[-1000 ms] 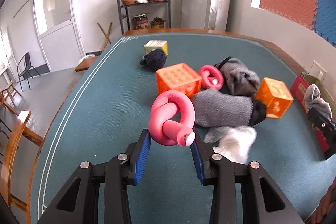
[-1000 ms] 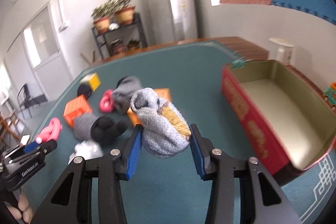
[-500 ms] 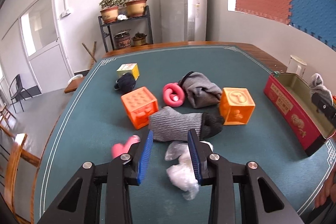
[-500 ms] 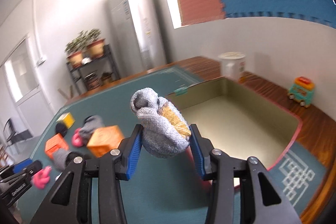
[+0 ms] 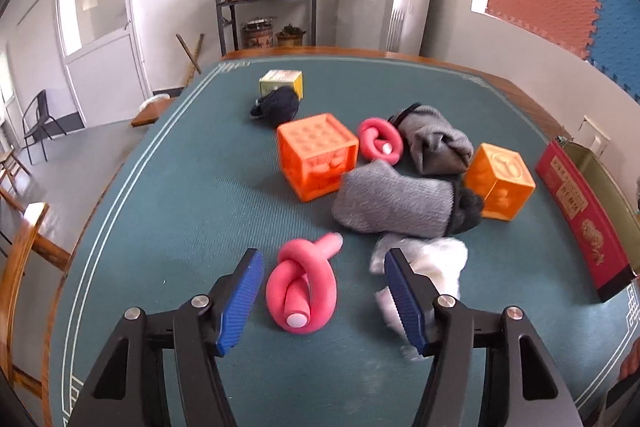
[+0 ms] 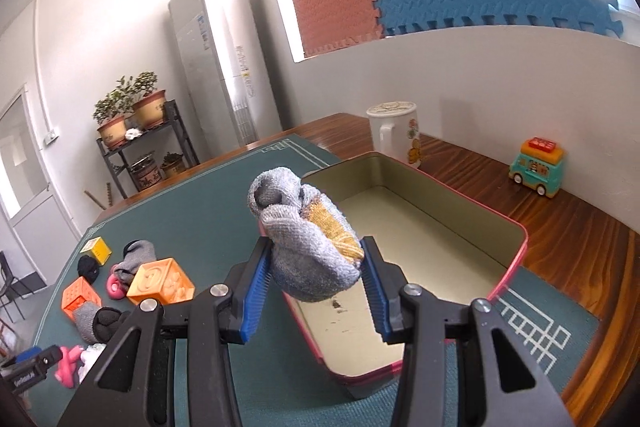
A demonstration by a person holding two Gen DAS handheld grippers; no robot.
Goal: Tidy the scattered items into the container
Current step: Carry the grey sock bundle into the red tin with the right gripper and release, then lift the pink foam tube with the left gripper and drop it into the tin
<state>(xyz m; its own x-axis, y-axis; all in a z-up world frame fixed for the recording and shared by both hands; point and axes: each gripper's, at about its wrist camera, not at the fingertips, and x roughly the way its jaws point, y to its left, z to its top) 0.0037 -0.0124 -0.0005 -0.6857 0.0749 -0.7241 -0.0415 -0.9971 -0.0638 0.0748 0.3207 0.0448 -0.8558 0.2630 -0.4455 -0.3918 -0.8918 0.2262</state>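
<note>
My right gripper (image 6: 315,281) is shut on a rolled grey and yellow sock (image 6: 308,239) and holds it above the near end of the open red tin (image 6: 510,269), which holds nothing. My left gripper (image 5: 323,293) is open around a knotted pink foam toy (image 5: 302,285) lying on the green mat. Beyond it lie a white cloth (image 5: 434,261), a grey sock (image 5: 394,201), two orange cubes (image 5: 316,153) (image 5: 500,179), a second pink knot (image 5: 378,139), another grey sock (image 5: 436,143), a dark sock ball (image 5: 278,103) and a yellow box (image 5: 282,81). The tin's red side (image 5: 576,211) shows at the right.
A white mug (image 6: 396,131) and a toy truck (image 6: 538,167) stand on the wooden table top beyond the tin. A wooden chair (image 5: 18,259) stands by the table's left edge. A plant shelf (image 5: 266,15) stands against the far wall.
My right gripper carried the sock from the mat to above the tin. My left gripper, shut on the pink knot one second ago, let it go and now stands open around it.
</note>
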